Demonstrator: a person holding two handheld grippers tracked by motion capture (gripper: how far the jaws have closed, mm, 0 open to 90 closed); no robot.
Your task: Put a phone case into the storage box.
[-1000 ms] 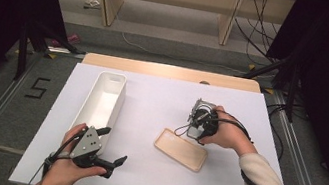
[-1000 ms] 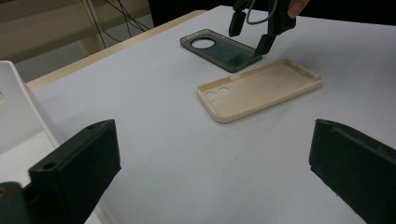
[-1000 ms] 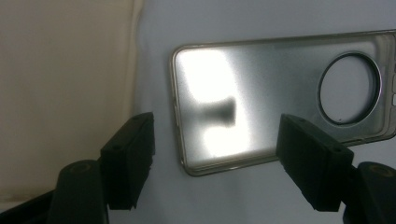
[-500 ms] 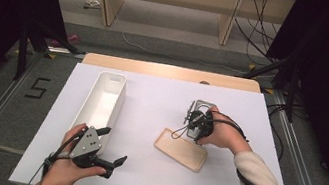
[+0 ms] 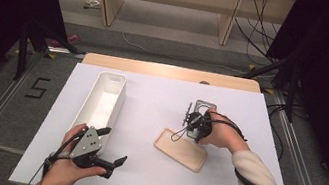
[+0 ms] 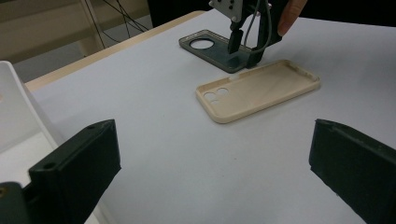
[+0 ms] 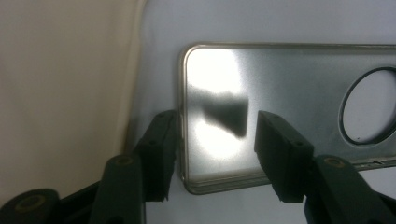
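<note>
1. High view: the right gripper point(image 5: 196, 124) points down at the dark phone case point(image 5: 203, 110), which lies flat on the table point(image 5: 147, 181) just beyond the beige phone case point(image 5: 181, 149).
2. Right gripper view: its fingers point(image 7: 161, 144) stand partly open, straddling the dark case's short edge, one outside the rim, one over the case; nothing is clamped.
3. Left gripper point(image 5: 103, 158) rests near the table's front edge beside the white bin point(image 5: 101, 102), fingers wide apart and empty.
</note>
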